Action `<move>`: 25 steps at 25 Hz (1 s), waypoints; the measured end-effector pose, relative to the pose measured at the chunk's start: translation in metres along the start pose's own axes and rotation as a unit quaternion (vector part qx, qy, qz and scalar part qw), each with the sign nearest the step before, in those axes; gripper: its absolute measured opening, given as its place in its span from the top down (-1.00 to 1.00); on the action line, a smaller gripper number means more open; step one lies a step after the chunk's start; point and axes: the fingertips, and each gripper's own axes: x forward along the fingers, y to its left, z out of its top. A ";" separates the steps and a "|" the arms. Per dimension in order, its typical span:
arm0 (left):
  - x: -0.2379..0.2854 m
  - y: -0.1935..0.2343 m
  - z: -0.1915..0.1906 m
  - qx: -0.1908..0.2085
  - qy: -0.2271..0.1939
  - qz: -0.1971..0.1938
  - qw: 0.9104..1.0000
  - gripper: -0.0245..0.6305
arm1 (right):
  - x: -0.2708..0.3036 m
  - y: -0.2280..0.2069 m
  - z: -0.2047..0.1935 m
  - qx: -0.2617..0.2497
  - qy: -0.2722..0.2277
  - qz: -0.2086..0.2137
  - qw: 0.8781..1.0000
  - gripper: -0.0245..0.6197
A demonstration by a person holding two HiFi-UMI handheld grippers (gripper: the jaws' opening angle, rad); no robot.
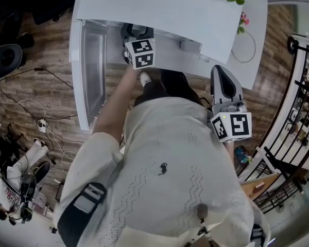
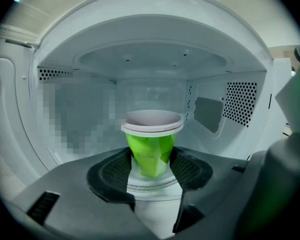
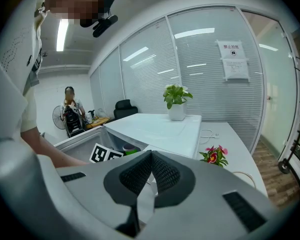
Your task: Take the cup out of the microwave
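1. Head view: below me lies a wood floor (image 1: 41, 50), and on it stands the white microwave (image 1: 159, 14) with its door (image 1: 92, 71) swung open to the left. My left gripper (image 1: 134, 35) reaches into the opening, and its tips are hidden under the microwave's top. My right gripper (image 1: 222, 78) hangs outside by my right side, near a white table (image 1: 255, 55).
2. Left gripper view: the pale inside of the microwave fills the background, with a perforated panel (image 2: 240, 101) on the right wall. The cup (image 2: 151, 144), green with a pale rim, stands upright on the glass turntable (image 2: 152, 188) in the middle of the cavity. My left fingers (image 2: 115, 171) are spread wide, one pad on each side of the cup's lower body and just beside it. I see no squeeze on it.
3. Right gripper view: behind is an office with a glass wall (image 3: 205, 69) and blinds, a potted plant (image 3: 177, 104) on the microwave's top, and pink flowers (image 3: 215, 155) on the table. My right fingers (image 3: 165, 174) are pressed together at the tips with nothing between them. Past them a bit of the cup shows green inside the microwave, beside my left gripper's marker cube (image 3: 102, 154).
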 end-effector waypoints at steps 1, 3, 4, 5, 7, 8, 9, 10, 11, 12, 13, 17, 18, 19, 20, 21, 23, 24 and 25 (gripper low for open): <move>-0.002 -0.001 0.001 0.002 -0.001 -0.001 1.000 0.13 | 0.000 0.001 0.000 0.000 0.000 0.001 1.000 0.90; -0.007 -0.001 0.002 0.003 -0.001 -0.001 1.000 0.13 | 0.000 0.003 0.001 0.000 -0.001 0.004 1.000 0.90; -0.009 0.000 0.002 0.003 -0.001 -0.001 1.000 0.13 | 0.001 0.004 0.001 0.000 -0.002 0.006 1.000 0.90; -0.012 0.000 0.002 0.004 0.000 -0.002 1.000 0.13 | 0.001 0.006 0.001 -0.001 -0.002 0.008 1.000 0.90; -0.017 0.000 0.001 0.006 0.001 -0.003 1.000 0.13 | 0.001 0.010 0.002 -0.002 -0.004 0.012 1.000 0.90; -0.020 -0.001 0.001 0.008 0.001 -0.004 1.000 0.13 | 0.001 0.012 0.002 -0.002 -0.004 0.013 1.000 0.90; -0.023 -0.001 0.001 0.010 0.001 -0.005 1.000 0.13 | 0.001 0.013 0.002 -0.003 -0.005 0.015 1.000 0.90; -0.026 -0.001 0.001 0.012 0.000 -0.006 1.000 0.12 | 0.000 0.015 0.002 -0.003 -0.005 0.016 1.000 0.90; -0.029 -0.001 0.001 0.014 -0.001 -0.006 1.000 0.13 | 0.000 0.017 0.002 -0.004 -0.006 0.017 1.000 0.90; -0.033 -0.001 0.000 0.015 -0.001 -0.007 1.000 0.13 | -0.001 0.018 0.002 -0.004 -0.007 0.018 1.000 0.90; -0.036 -0.001 -0.001 0.015 0.000 -0.007 1.000 0.13 | -0.002 0.020 0.002 -0.004 -0.007 0.019 1.000 0.90; -0.050 -0.002 -0.006 0.010 0.001 -0.011 1.000 0.13 | -0.004 0.028 0.002 -0.005 -0.012 0.024 1.000 0.90; -0.054 -0.002 -0.008 0.011 0.002 -0.011 1.000 0.12 | -0.004 0.031 0.001 -0.006 -0.013 0.025 1.000 0.90; -0.057 -0.001 -0.009 0.012 0.002 -0.012 1.000 0.12 | -0.005 0.033 0.001 -0.007 -0.013 0.027 1.000 0.90; -0.060 -0.001 -0.011 0.014 0.003 -0.012 1.000 0.13 | -0.006 0.036 0.000 -0.007 -0.014 0.028 0.999 0.90; -0.063 -0.001 -0.013 0.015 0.004 -0.012 1.000 0.13 | -0.008 0.038 0.000 -0.007 -0.014 0.028 0.999 0.90; -0.069 0.000 -0.016 0.016 0.005 -0.012 1.000 0.13 | -0.011 0.042 -0.002 -0.007 -0.015 0.029 0.999 0.90; -0.072 0.000 -0.017 0.017 0.006 -0.012 1.000 0.13 | -0.013 0.044 -0.003 -0.007 -0.016 0.029 0.999 0.90; -0.076 0.000 -0.019 0.017 0.006 -0.012 1.000 0.13 | -0.015 0.045 -0.004 -0.006 -0.016 0.028 0.999 0.90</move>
